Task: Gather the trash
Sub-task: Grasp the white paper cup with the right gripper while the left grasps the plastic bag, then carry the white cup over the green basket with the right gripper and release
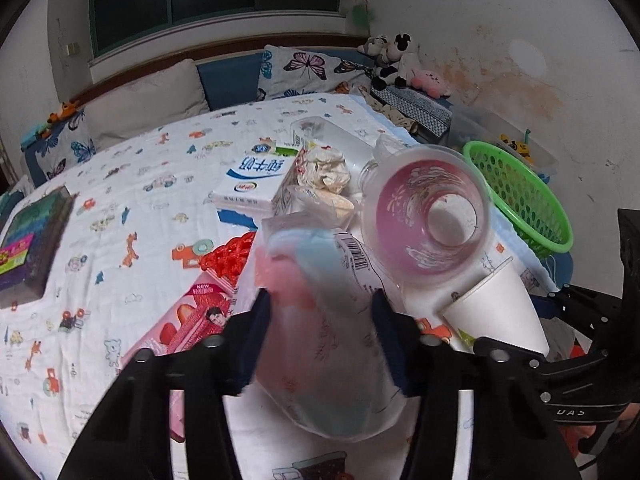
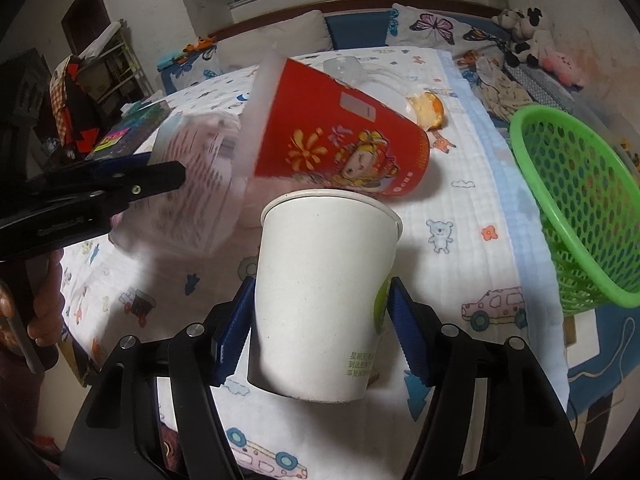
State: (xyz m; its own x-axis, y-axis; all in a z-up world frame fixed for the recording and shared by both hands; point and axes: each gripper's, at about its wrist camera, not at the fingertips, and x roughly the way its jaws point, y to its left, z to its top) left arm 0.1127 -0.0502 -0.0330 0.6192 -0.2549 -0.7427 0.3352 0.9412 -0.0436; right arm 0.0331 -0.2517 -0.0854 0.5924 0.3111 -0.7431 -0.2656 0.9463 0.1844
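Trash is in both grippers at once, held above the bed (image 1: 120,168) and short of the green basket (image 2: 580,216), which looks the likely bin. The right gripper (image 2: 320,332) has its fingers closed on a white paper cup (image 2: 324,292), upright, with the basket off to its right at the bed's edge. The left gripper (image 1: 320,344) has its fingers pinched on a soft clear plastic packet (image 1: 320,320) with pink and blue inside (blurred, so its contents are hard to name), farther from the basket than the cup. A red printed cup (image 2: 340,144) lies tipped just beyond the white cup, with more litter behind it: a milk carton (image 1: 252,180) and crumpled tissue (image 1: 328,168). The step in hand seems to be carrying. Next, each piece needs swinging over the basket's rim before the fingers part, cup first since it sits nearer.
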